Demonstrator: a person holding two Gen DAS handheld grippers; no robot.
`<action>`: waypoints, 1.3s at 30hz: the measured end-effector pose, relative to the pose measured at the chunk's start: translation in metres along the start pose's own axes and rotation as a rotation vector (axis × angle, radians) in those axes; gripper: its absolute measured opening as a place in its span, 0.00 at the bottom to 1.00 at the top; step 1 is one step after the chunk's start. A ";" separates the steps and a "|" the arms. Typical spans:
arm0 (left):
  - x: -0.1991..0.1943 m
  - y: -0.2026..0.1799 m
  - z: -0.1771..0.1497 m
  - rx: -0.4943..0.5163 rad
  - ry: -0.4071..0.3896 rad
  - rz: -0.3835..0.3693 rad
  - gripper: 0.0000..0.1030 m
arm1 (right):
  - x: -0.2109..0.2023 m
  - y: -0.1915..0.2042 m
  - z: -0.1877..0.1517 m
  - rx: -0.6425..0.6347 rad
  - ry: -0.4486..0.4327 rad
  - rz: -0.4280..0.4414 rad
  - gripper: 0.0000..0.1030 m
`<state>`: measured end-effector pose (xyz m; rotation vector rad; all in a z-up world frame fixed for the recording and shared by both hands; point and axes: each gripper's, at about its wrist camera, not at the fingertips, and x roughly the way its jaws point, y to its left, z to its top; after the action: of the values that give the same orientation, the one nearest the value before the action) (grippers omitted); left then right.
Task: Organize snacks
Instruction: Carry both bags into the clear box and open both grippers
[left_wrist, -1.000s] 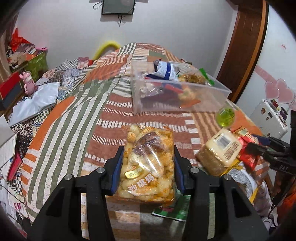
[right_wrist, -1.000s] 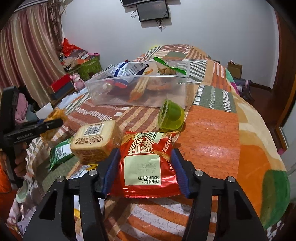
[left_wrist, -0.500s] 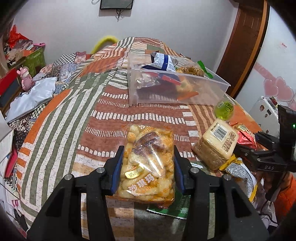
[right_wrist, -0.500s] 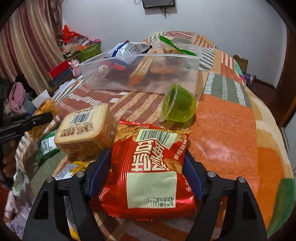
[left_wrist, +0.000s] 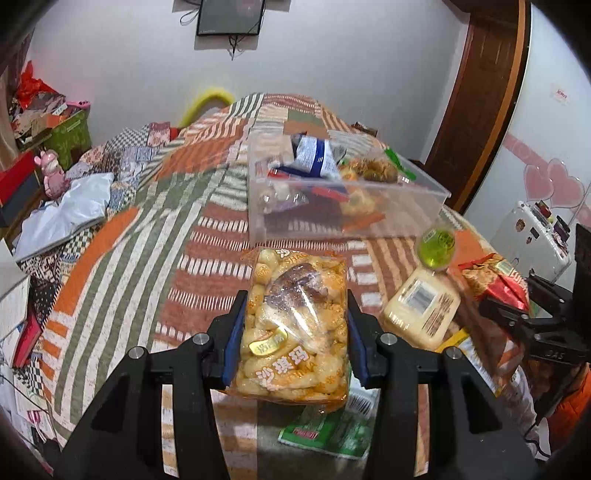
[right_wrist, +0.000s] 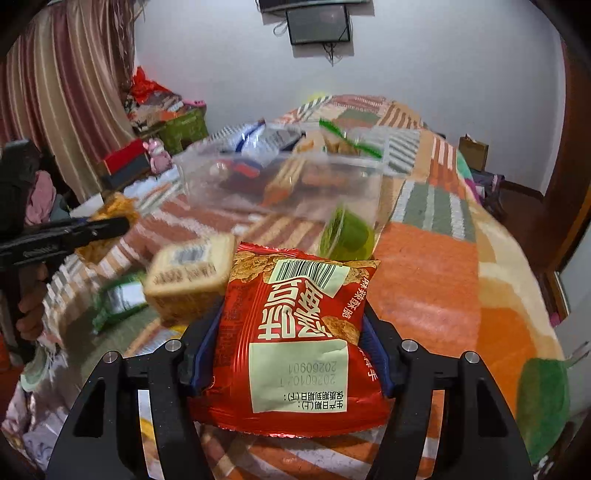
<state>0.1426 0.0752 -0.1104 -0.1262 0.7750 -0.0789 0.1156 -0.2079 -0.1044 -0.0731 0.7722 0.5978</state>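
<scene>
While red packet (right_wrist: 291, 343) fills view, bedspread (right_wrist: 424, 280) beneath hidden.

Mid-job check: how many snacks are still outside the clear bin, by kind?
Packets: 3: red packet, clear puff bag, green packet
Cups: 1: green jelly cup
Wrapped blocks: 1: tan cake block
Total: 5
A yellow-edged wrapper under the block is too hidden to count.

sachima bag (left_wrist: 295, 328): clear, golden pieces, upright, clamped at 6 o'clock
red snack packet (right_wrist: 295, 343): label inverted, between closing jaws
clear bin (left_wrist: 343, 195): part-filled, at 12 o'clock on quilt
</scene>
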 end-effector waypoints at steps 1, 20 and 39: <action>-0.001 -0.001 0.004 0.000 -0.007 0.000 0.46 | -0.003 0.000 0.004 0.002 -0.014 0.002 0.61; 0.031 -0.010 0.098 -0.019 -0.093 0.011 0.46 | 0.014 -0.019 0.103 0.015 -0.150 0.024 0.62; 0.127 0.014 0.139 -0.056 -0.010 0.065 0.44 | 0.108 -0.008 0.147 -0.056 -0.020 0.073 0.62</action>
<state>0.3312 0.0862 -0.1017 -0.1541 0.7707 0.0048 0.2737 -0.1222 -0.0718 -0.0903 0.7416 0.6888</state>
